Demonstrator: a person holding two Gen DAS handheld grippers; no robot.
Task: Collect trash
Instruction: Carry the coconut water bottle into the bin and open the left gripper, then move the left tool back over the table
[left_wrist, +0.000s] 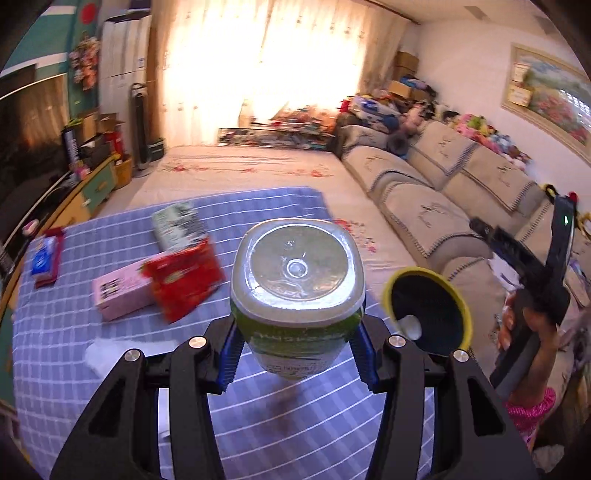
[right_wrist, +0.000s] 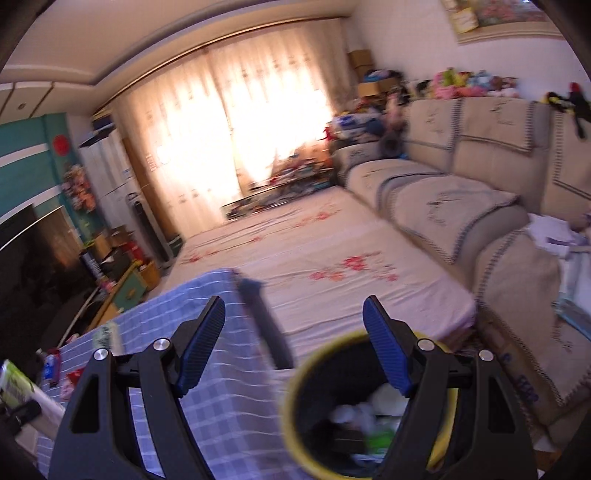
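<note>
While the left jaws clamp the green bottle (left_wrist: 297, 295), base pointing forward along them, the right jaws gape empty.

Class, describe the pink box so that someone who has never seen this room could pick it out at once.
Find the table with the blue checked cloth in front of the long beige sofa. The pink box lies flat on its left half, its right end tucked under a red wrapper. It is the only pink item there, with a dark printed square on top.

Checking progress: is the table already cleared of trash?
No: a red packet, a pink box and other wrappers lie on the checked tablecloth.
</note>
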